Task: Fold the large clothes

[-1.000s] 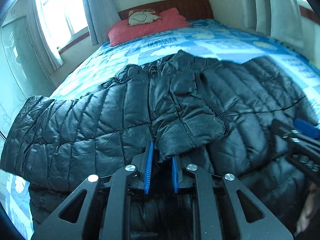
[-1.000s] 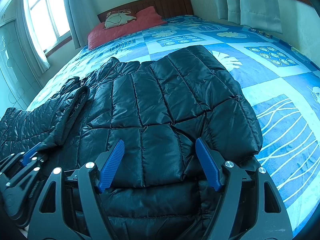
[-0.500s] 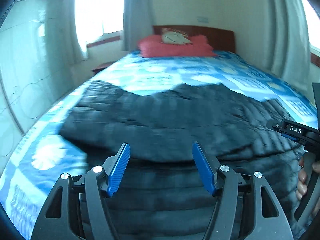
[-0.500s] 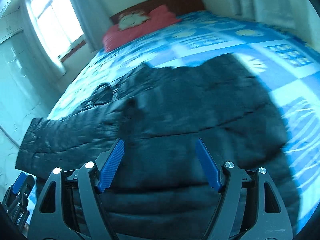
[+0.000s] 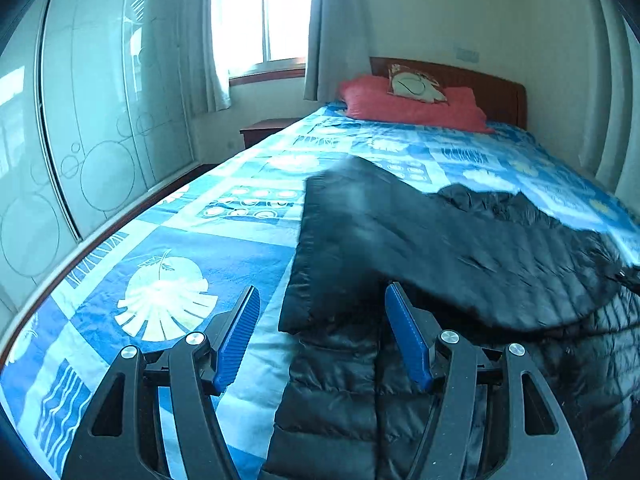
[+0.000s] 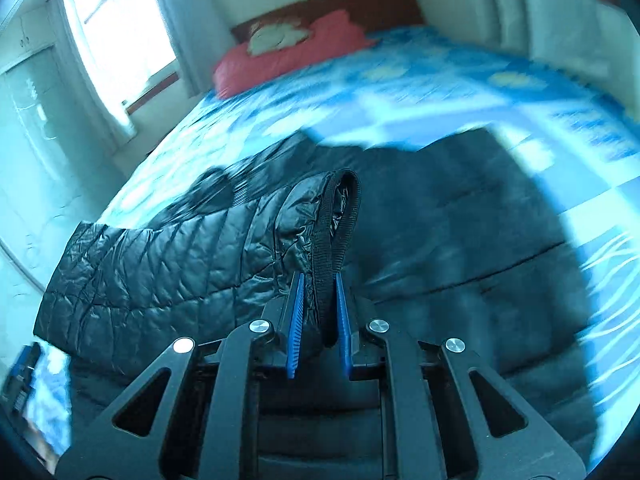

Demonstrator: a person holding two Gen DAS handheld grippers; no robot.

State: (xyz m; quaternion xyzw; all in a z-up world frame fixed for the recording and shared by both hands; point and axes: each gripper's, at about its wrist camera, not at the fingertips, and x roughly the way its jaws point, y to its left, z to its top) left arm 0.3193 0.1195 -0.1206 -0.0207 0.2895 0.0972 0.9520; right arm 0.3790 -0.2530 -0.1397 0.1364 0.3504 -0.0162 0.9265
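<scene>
Bed (image 5: pixel 248 216) with blue patterned cover, bearing a black quilted jacket (image 5: pixel 460 248) spread across its near half. Right gripper (image 6: pixel 318 320): jaws closing, pads pressing the jacket's sleeve cuff (image 6: pixel 340 216). Left gripper (image 5: pixel 322 336): jaws wide, gripping nothing, above the jacket's edge.

Left hand-held gripper (image 5: pixel 322 334) tilts downward, jaws wide and empty; right hand-held gripper (image 6: pixel 319 320) is closing, pads pinching a sleeve cuff (image 6: pixel 334 236).
</scene>
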